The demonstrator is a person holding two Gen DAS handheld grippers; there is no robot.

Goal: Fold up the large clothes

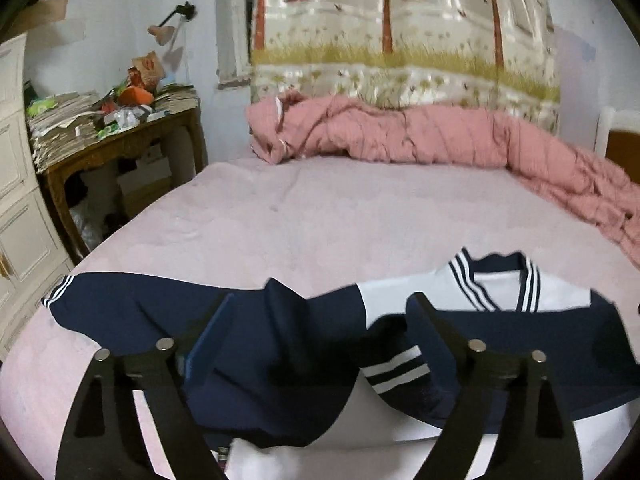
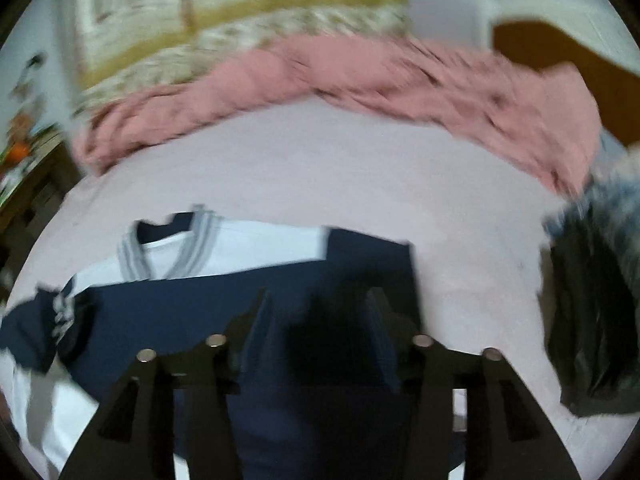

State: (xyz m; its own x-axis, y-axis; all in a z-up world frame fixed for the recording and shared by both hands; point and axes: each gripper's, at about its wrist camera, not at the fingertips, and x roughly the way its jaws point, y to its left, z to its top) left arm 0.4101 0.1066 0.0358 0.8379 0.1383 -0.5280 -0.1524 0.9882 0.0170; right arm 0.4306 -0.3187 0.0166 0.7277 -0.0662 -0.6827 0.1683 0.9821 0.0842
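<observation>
- The shirt lies on the bed, at the edge nearest both cameras, well apart from the pink quilt bunched along the far side.
- It is navy and white: white across the shoulders, navy over the chest, white again at the lower body nearest the cameras.
- Its V-neck collar is white with navy stripes and points away from the cameras, toward the quilt.
- One navy sleeve stretches out flat from the shirt, ending in a white-striped cuff near the bed's edge.
- A second striped cuff lies folded over the navy chest, below the collar.
- The left gripper hovers over the shirt with its fingers spread wide; navy cloth rises in a fold between them, but whether either finger touches it cannot be told.
- The right gripper is also spread wide, above the navy part of the shirt; that view is blurred, so contact cannot be told.
- In the right view a dark heap of clothes sits on the bed, apart from the shirt.
- A cluttered desk stands beside the bed.
</observation>
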